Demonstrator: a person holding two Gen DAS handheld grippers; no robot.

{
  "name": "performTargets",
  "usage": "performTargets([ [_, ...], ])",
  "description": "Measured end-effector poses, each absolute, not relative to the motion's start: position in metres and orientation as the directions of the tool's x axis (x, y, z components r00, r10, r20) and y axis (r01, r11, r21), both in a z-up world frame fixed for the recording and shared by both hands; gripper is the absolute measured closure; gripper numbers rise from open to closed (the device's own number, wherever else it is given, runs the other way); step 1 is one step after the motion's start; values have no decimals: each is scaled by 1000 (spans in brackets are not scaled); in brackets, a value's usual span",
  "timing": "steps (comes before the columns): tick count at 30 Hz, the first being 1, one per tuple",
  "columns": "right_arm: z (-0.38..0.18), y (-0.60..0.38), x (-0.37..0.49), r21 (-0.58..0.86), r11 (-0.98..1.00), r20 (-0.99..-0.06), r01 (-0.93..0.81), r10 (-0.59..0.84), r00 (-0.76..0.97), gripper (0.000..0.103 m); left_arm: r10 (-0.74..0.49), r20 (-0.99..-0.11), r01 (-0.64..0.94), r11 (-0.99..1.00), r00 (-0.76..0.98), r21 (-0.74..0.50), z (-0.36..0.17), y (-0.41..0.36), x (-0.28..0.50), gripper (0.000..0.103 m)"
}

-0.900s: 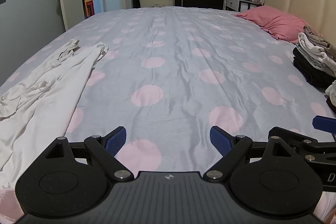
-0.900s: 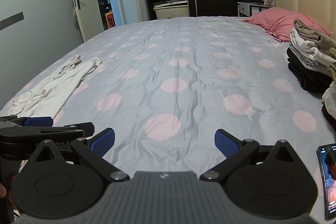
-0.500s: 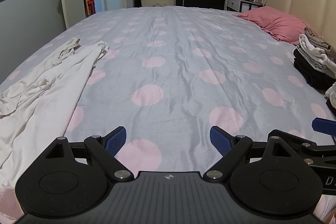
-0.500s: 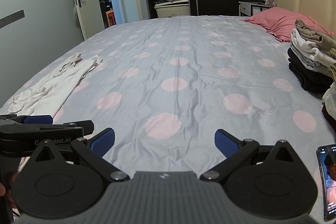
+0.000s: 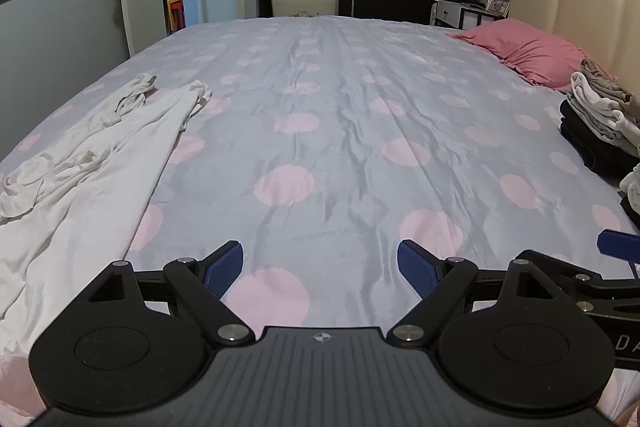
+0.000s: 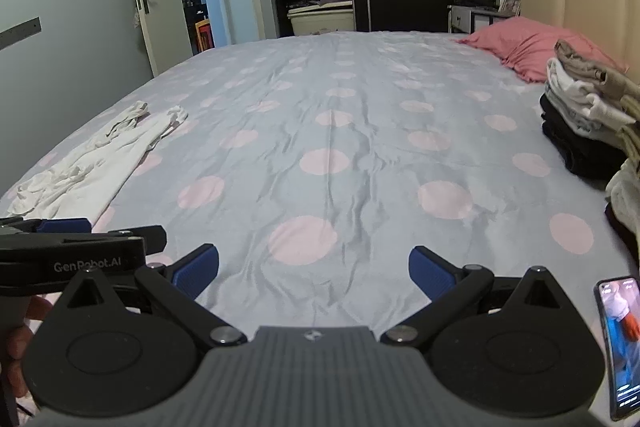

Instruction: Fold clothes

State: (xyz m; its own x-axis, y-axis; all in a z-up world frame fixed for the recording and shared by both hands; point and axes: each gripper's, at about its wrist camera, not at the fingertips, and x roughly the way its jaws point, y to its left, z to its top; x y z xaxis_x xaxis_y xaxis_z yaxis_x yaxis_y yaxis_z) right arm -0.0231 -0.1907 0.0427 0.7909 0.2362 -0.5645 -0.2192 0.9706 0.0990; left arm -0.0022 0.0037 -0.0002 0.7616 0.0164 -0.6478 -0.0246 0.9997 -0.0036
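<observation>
Down low, the left gripper hangs just above the sheet with its blue-padded fingers spread wide, gripping nothing. Beside it the right gripper is likewise splayed and empty, its pads clear of any cloth. Ahead and to the left of both tools lies a white garment, unfolded and rumpled, stretched lengthwise along the near left edge of the bed; its far end is bunched into small twisted lumps. Ahead to the right, well apart from the tools, sits a stack of folded clothes, beige and white over black. Beyond it rests a pink pillow against the headboard. Just right of the right gripper lies a lit phone.
</observation>
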Motion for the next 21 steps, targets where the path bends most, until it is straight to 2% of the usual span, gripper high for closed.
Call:
performTargets([
  [21, 39, -190, -21, 94, 973, -602, -213, 226, 766, 1, 11, -672, -23, 1000, 741, -9, -5, 2, -1, 18],
])
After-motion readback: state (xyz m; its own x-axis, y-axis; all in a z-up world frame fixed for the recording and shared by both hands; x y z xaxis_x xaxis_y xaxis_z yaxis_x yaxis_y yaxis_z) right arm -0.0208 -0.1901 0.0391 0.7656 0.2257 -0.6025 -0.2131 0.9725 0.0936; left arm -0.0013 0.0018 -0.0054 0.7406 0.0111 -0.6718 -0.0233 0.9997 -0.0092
